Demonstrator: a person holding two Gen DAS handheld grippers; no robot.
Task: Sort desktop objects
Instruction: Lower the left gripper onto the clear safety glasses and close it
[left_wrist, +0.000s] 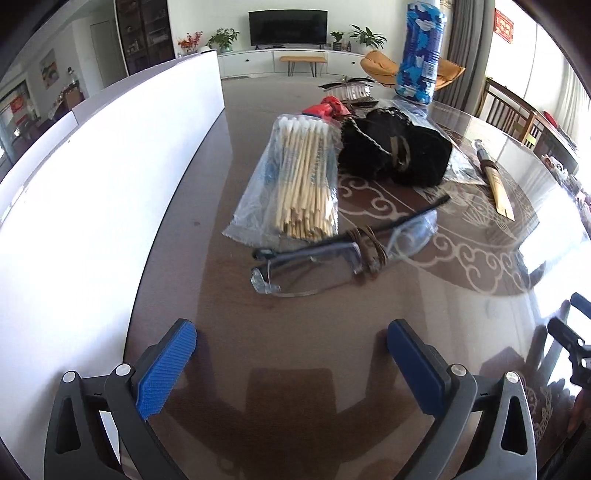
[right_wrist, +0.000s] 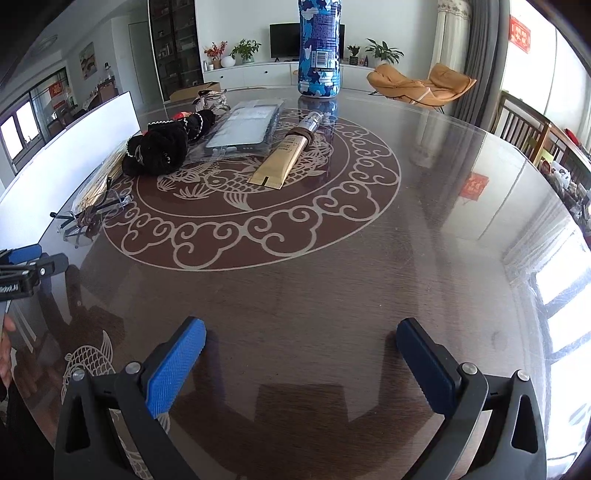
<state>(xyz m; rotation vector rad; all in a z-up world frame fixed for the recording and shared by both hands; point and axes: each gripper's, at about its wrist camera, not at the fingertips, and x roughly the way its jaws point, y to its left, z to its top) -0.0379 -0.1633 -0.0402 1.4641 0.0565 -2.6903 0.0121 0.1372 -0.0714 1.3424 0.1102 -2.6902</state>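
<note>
Glossy brown surface (left_wrist: 221, 295) carries safety glasses (left_wrist: 314, 266) beside a cotton-swab bag (left_wrist: 295, 184). Your left tool (left_wrist: 291, 354) and right tool (right_wrist: 301, 350) hover above it — both spread wide, empty.

Left hand-held gripper (left_wrist: 291, 341) angled downward, jaws spread wide, nothing between its blue pads (left_wrist: 166, 369). Right hand-held gripper (right_wrist: 301, 341) likewise angled downward, jaws wide apart and empty.

A home's living and dining room. Far ahead of the hand-held gripper, beyond the glossy round surface (right_wrist: 332, 295), a television (left_wrist: 287, 27) sits on a white cabinet (left_wrist: 291, 61) among potted plants (left_wrist: 223, 38). An orange lounge chair (right_wrist: 421, 83) sits ahead right, with wooden dining chairs (right_wrist: 524, 125) and grey curtains (right_wrist: 476, 55).
</note>
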